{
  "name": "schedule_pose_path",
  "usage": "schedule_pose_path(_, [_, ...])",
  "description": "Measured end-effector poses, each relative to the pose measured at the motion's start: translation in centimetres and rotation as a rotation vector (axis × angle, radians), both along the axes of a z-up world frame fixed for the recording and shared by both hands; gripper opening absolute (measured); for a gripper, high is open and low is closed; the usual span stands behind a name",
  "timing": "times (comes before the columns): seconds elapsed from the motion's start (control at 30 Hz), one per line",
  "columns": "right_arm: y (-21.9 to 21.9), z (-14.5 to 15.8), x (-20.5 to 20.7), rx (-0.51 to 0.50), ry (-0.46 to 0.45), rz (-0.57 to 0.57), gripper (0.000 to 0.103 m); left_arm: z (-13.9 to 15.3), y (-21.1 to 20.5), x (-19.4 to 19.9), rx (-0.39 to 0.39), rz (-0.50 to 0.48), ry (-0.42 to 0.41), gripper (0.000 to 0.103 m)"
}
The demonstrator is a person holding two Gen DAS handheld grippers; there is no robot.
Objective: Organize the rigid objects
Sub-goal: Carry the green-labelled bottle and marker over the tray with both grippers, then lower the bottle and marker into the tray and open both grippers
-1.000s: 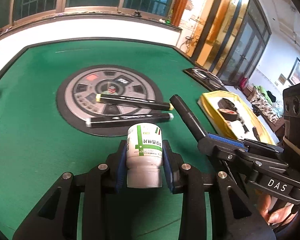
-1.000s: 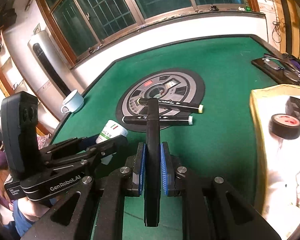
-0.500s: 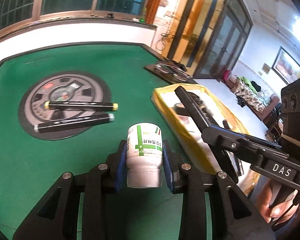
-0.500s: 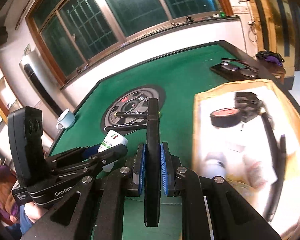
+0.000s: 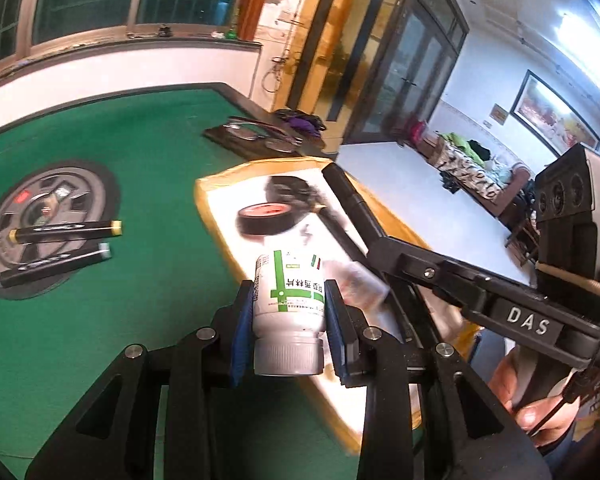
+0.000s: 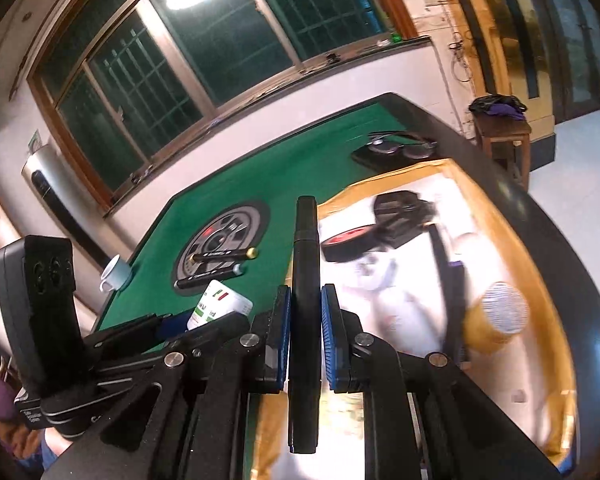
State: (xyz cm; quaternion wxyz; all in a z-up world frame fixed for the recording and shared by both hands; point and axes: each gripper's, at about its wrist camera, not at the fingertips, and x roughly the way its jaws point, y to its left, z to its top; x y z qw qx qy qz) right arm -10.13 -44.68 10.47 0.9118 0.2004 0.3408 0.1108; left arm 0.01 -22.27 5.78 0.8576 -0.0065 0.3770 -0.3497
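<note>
My left gripper is shut on a white pill bottle with green print, cap toward the camera, held above the near edge of a yellow-rimmed tray. My right gripper is shut on a black marker that points forward over the same tray. In the left wrist view the right gripper holds that marker over the tray. Two more black markers lie on the round grey mat.
The tray holds a black tape roll, a black object, a dark pen and a yellow container with a white lid. Glasses on a dark case lie behind it. A white cup stands at the table's far left.
Both grippers have swung right from the mat toward the tray, each still holding its object. The tray now fills the right wrist view.
</note>
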Motion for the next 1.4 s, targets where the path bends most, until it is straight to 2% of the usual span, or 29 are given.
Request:
schedule_pose_path(0.27, [-3.8,-0.4,-1.3,0.009,0.008,-0.076,0.013,-0.8,-4.2,-0.8,0.000,-0.055,0.053,0.031])
schedule_pose_path(0.57, [-6.1,-1.3,-1.9,0.022,0.026,-0.099,0.013,-1.6,-6.5,-1.5,0.034,-0.048,0.081,0.031])
schedule_pose_path(0.77, [-6.1,-2.2,-2.0,0.025,0.047,-0.091,0.013,-2.5,-6.8,-1.3,0.051,-0.027,0.099,0.031])
schedule_pose_path(0.93, [-6.2,-2.6,-1.5,0.021,0.062,-0.090,0.013,-2.7,-6.8,-1.7,0.065,-0.009,0.082,0.031])
schedule_pose_path(1.4, [-5.3,-3.3,-1.2,-0.013,0.091,-0.063,0.013,-2.6,-6.5,-2.5,0.085,-0.014,0.071,0.031])
